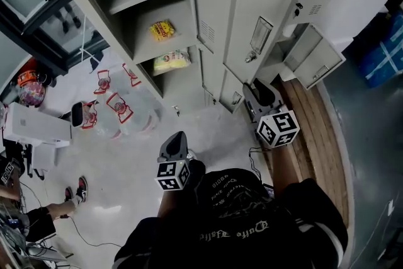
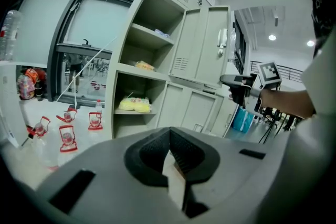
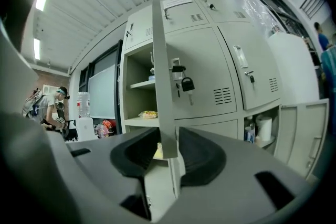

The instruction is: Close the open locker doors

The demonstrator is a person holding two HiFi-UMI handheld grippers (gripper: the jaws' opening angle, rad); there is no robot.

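A tall grey locker door (image 1: 264, 3) stands open in the middle of the locker bank. In the right gripper view its thin edge (image 3: 160, 86) runs down between my jaws, keys (image 3: 184, 84) hanging from its lock. My right gripper (image 1: 255, 86) (image 3: 163, 144) is open around that edge, pads apart from it. To the left, the open compartments (image 1: 145, 9) (image 2: 142, 86) hold snack packs (image 1: 162, 29). A small lower door (image 1: 315, 57) (image 3: 307, 128) also hangs open at the right. My left gripper (image 1: 176, 135) (image 2: 170, 136) is shut and empty, well back from the lockers.
Several water bottles with red labels (image 1: 119, 107) lie on the floor left of the lockers. A white box (image 1: 34, 126) and a seated person's legs (image 1: 38, 217) are at the far left. A wooden strip (image 1: 315, 135) runs along the right.
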